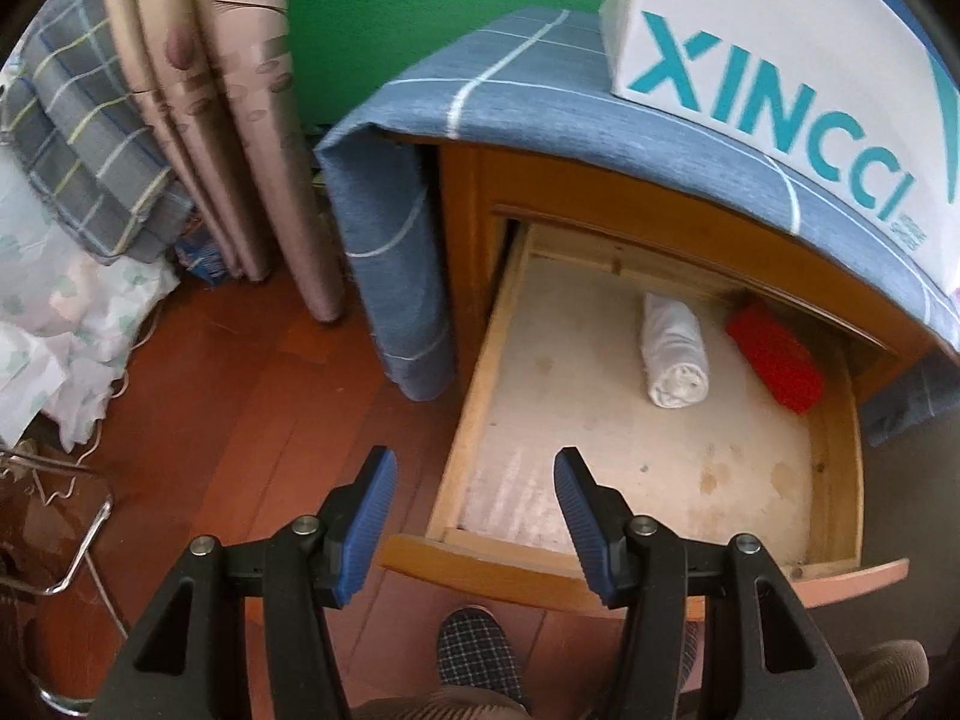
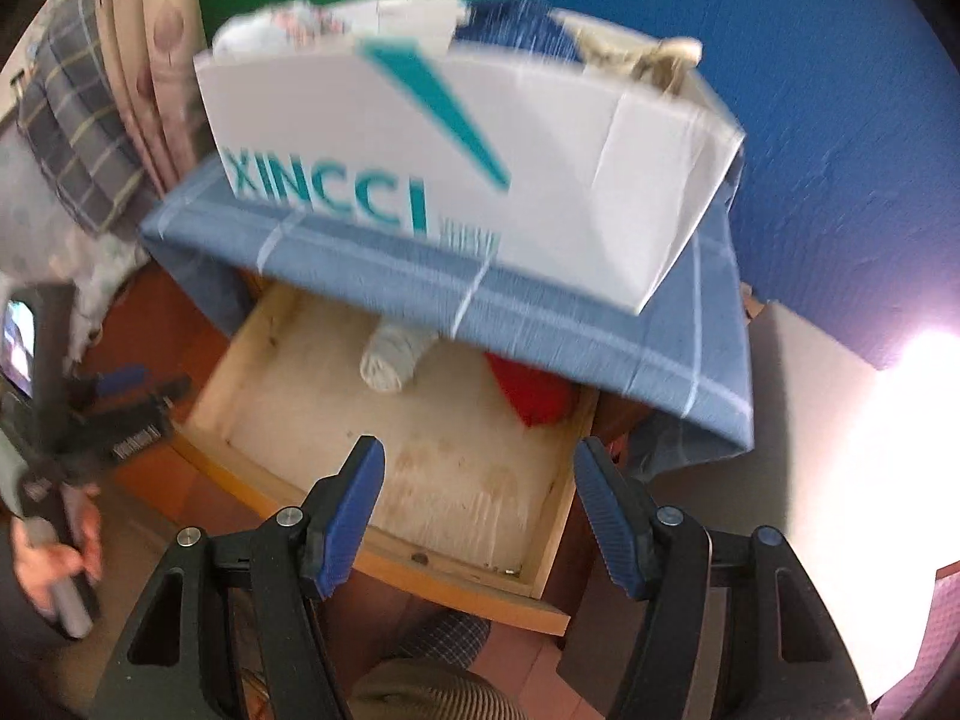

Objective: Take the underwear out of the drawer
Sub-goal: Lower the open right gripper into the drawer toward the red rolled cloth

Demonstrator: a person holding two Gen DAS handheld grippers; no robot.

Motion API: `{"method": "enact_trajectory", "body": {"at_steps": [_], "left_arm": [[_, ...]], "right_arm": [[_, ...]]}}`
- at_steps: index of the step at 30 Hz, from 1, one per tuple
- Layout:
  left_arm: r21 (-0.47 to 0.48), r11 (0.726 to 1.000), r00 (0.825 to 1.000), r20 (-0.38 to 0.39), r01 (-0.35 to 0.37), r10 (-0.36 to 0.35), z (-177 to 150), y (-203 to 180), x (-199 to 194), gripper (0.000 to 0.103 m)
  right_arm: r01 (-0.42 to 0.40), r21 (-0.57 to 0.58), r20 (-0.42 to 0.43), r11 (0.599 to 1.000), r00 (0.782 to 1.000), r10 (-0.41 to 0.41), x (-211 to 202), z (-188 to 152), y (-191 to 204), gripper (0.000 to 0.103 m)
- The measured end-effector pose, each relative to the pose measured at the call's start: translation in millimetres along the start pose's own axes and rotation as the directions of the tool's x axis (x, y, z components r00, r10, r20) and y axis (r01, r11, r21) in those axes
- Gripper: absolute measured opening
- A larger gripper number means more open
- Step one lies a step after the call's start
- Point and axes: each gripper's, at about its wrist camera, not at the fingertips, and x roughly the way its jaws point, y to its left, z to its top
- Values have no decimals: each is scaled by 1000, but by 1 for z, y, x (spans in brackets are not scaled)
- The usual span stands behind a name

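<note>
The wooden drawer (image 1: 474, 420) of the nightstand is pulled out. A rolled white underwear (image 1: 675, 354) lies near its back, with a red folded piece (image 1: 774, 360) to its right. My left gripper (image 1: 475, 459) hangs open over the drawer's front left corner, nothing between its fingers. In the blurred right wrist view the white roll (image 2: 393, 354) and the red piece (image 2: 531, 390) sit partly under the cabinet top. My right gripper (image 2: 480, 450) is open and empty above the drawer's front (image 2: 456, 576). The left gripper (image 2: 129, 402) shows at the left edge, held by a hand (image 2: 54, 552).
A white XINCCI paper bag (image 1: 780, 60) stuffed with cloth stands on the blue checked cloth (image 1: 510, 78) that covers the nightstand and hangs down its side. Curtains (image 1: 240, 120) and bedding are at left. A checked slipper (image 1: 477, 654) rests on the wooden floor below the drawer front.
</note>
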Motion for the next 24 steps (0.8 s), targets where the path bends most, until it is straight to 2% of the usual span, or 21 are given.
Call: {"method": "enact_trajectory", "body": {"at_steps": [9, 17, 24], "left_arm": [[-19, 995, 995, -7, -98, 98, 0, 0, 2, 56], [-54, 989, 991, -2, -135, 135, 0, 7, 1, 56], [-74, 987, 989, 13, -144, 145, -1, 10, -3, 56]], "right_arm": [[27, -72, -67, 997, 997, -32, 50, -9, 15, 63], [32, -121, -87, 992, 995, -43, 72, -13, 23, 63], [70, -206, -76, 976, 993, -87, 89, -14, 31, 61]]}}
